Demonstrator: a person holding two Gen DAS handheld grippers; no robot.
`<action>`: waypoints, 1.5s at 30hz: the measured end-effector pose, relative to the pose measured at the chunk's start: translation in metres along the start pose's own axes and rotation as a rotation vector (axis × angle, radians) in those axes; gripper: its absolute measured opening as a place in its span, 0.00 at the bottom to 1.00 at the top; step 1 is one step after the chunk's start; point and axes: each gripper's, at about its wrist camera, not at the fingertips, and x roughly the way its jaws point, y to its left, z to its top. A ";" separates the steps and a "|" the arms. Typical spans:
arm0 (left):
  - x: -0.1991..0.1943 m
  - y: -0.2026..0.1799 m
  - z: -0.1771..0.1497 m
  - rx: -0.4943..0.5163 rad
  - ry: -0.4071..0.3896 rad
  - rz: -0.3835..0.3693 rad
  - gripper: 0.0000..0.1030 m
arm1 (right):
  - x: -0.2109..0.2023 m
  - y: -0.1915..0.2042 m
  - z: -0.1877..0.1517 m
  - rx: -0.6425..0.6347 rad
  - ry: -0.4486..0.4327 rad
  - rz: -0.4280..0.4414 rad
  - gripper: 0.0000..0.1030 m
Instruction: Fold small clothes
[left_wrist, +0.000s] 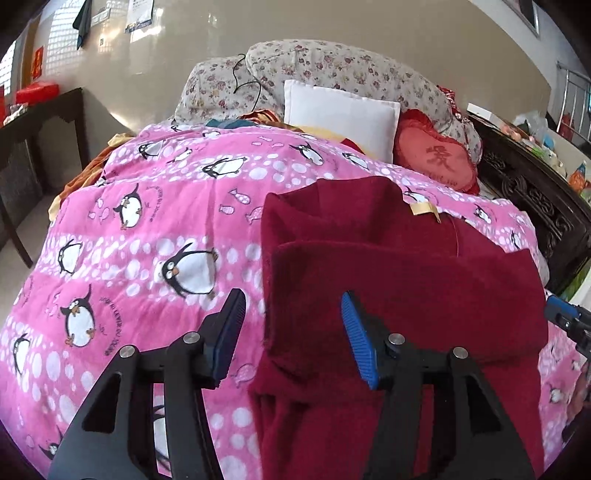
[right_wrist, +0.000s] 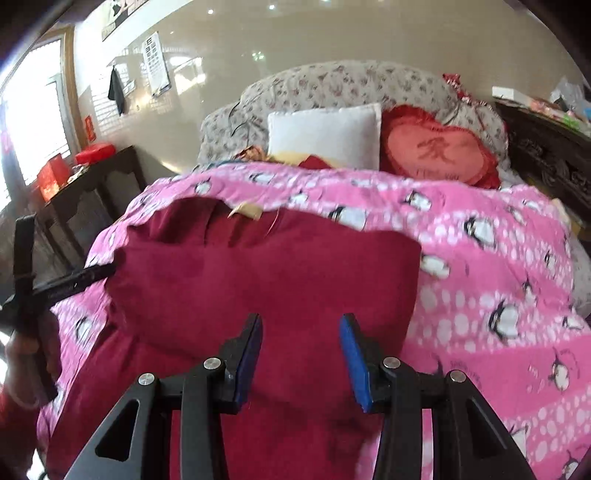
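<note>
Red garment (left_wrist: 406, 280) on quilt (left_wrist: 147, 229), folded edge straddled by spread left gripper (left_wrist: 291, 332); right gripper (right_wrist: 303, 354) also spread, empty, above cloth.

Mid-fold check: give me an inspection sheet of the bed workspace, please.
Surface: pink penguin quilt over the bed.
Job's things: dark red garment, partly folded, tan tag showing.
Clutter: white pillow, red heart cushion, wire hanger on floral bedding.
Grippers: left gripper jaws apart over the garment's left edge; right gripper jaws apart, nothing clamped.
Cables: nothing seen.
Surroundings: dark side table, carved dark furniture.
</note>
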 end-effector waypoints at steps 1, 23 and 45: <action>0.005 -0.001 0.001 -0.004 0.007 0.005 0.53 | 0.005 -0.002 0.004 0.010 -0.007 -0.001 0.40; 0.023 0.006 -0.030 -0.058 0.121 0.033 0.66 | 0.025 -0.027 -0.041 0.073 0.120 -0.130 0.44; -0.112 0.009 -0.097 -0.030 0.056 0.004 0.66 | -0.169 0.004 -0.124 0.100 0.058 0.138 0.59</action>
